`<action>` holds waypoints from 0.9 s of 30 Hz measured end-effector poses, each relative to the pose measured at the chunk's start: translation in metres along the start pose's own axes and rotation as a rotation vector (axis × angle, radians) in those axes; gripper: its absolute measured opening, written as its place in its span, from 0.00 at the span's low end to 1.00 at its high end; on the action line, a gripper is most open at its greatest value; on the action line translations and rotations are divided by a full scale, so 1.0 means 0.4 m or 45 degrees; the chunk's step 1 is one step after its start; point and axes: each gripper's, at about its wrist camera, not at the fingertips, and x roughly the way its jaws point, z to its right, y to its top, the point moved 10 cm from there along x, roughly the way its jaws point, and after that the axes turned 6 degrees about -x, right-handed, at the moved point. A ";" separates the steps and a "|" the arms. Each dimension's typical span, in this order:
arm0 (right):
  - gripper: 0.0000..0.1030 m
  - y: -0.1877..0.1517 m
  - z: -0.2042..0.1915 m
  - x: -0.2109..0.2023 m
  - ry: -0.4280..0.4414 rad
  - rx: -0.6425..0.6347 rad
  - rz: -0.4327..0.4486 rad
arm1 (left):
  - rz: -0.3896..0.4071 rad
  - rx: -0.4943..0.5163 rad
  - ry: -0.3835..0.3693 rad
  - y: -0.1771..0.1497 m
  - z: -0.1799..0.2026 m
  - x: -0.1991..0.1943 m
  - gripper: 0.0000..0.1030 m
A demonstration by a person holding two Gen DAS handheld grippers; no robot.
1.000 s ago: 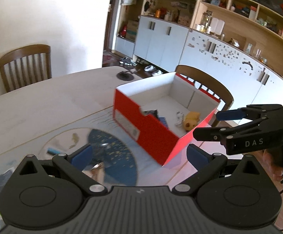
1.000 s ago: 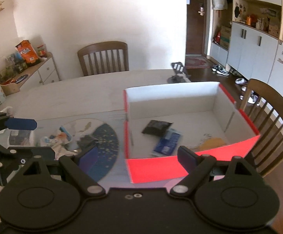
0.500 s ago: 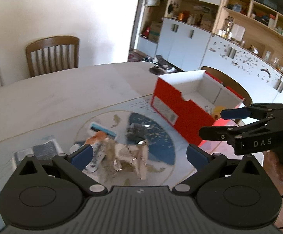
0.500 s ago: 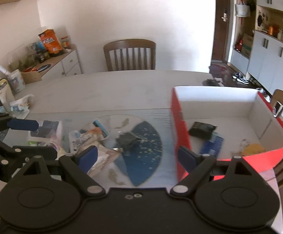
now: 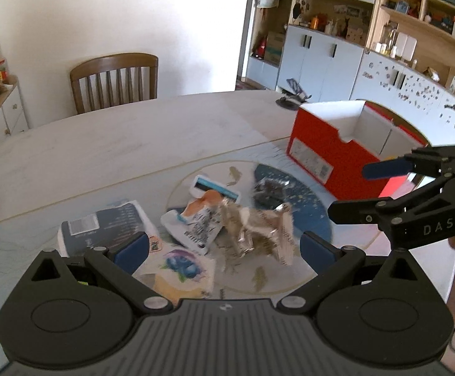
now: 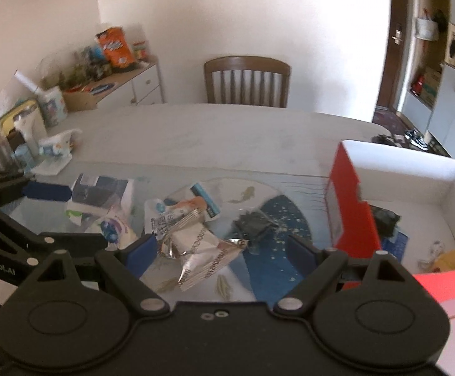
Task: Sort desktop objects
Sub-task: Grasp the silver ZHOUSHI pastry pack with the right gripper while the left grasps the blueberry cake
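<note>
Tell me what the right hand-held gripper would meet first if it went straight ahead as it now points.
Most likely the crumpled silver foil snack packet on the glass-topped table, lying between the open right hand-held gripper fingers; depth is uncertain.

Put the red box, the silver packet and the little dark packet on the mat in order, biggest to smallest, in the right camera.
1. red box
2. silver packet, though it looks bigger from nearness
3. dark packet

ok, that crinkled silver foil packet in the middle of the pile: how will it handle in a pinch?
The silver foil packet looks creased and puffy, so probably floppy and light. Its glossy film may slip. It rests against the white pouch, which may shift.
</note>
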 end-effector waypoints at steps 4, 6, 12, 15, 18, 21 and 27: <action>0.86 -0.006 -0.015 0.034 0.007 -0.060 -0.029 | -0.011 0.019 0.010 -0.021 -0.024 0.022 1.00; 0.86 -0.010 -0.023 0.050 0.014 -0.083 -0.044 | -0.017 0.042 0.014 -0.030 -0.031 0.037 1.00; 0.86 -0.015 -0.035 0.097 0.028 -0.148 -0.085 | -0.025 0.072 0.004 -0.048 -0.048 0.070 1.00; 0.85 -0.018 -0.045 0.126 0.065 -0.182 -0.098 | -0.022 0.089 0.010 -0.055 -0.052 0.085 1.00; 0.85 -0.019 -0.057 0.156 0.076 -0.231 -0.114 | -0.022 0.093 0.014 -0.062 -0.060 0.099 1.00; 0.84 -0.021 -0.068 0.186 0.095 -0.258 -0.128 | -0.022 0.103 0.022 -0.070 -0.067 0.110 1.00; 0.80 -0.049 -0.078 0.237 0.071 -0.428 -0.170 | -0.026 0.103 0.032 -0.086 -0.078 0.124 1.00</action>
